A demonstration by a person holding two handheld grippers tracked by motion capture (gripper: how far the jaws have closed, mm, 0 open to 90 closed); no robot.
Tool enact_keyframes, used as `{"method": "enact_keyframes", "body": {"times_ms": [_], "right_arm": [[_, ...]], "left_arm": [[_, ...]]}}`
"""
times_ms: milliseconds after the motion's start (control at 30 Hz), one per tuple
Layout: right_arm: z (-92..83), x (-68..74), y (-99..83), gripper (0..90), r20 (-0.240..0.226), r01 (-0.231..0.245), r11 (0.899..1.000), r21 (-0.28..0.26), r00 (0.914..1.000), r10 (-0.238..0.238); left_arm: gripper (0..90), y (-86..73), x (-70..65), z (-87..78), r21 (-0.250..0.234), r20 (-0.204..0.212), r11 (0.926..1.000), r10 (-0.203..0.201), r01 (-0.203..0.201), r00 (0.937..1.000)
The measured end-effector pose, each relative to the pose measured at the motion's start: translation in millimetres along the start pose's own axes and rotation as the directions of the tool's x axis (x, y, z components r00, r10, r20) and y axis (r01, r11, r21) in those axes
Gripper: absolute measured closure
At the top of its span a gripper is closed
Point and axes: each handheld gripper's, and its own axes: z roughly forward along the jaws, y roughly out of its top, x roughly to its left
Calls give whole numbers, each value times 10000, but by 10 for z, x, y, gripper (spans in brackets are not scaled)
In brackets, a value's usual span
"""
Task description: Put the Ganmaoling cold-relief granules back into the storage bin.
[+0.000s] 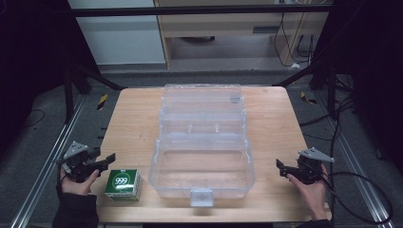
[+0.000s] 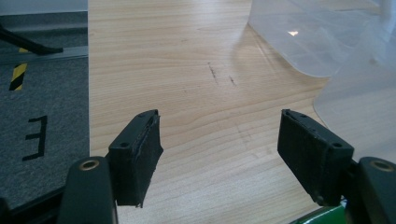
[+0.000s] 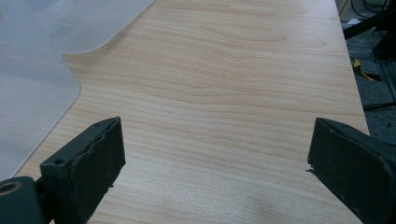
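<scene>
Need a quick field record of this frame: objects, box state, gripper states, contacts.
surface: wooden table
container: clear plastic box, lid open and laid back, nothing visible inside
item: green carton marked 999, on the table left of the box
left gripper: jaws apart, nothing between them, just above the carton's left side
right gripper: jaws apart, nothing between them, right of the box
contacts: neither gripper visibly touches carton or box

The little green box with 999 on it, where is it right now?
In the high view the green box sits on the table's near left corner, between the left gripper and the open clear plastic case.
</scene>
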Motion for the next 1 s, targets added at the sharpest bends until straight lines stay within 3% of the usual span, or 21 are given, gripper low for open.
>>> {"method": "enact_keyframes", "body": {"times_ms": [167, 400, 667, 733, 900, 1000], "right_arm": [[-43, -6, 17, 43, 113, -126, 9994, -337, 9999, 130], [-38, 4, -5, 40, 230, 20, 9996, -291, 9997, -14], [-35, -3, -20, 43, 310, 41, 9993, -358, 9995, -30], [-29, 0, -27, 42, 316, 87, 9995, -311, 9995, -77], [-26, 9, -37, 42, 311, 158, 9995, -284, 9994, -149], [-26, 11, -40, 41, 293, 175, 9995, -259, 9994, -168]], "left_arm": [[278, 72, -25, -46, -20, 439, 9994, 336, -336, 9985], [259, 136, -23, -100, 386, 1051, 9931, 1061, -1107, 9888], [238, 280, -29, -213, 623, 1923, 9790, 1793, -1943, 9648], [233, 322, -39, -232, 703, 1980, 9756, 1909, -2082, 9614], [217, 434, -99, -282, 918, 2354, 9577, 2453, -2728, 9404], [205, 495, -120, -304, 1127, 2452, 9426, 2803, -3145, 9281]]}}
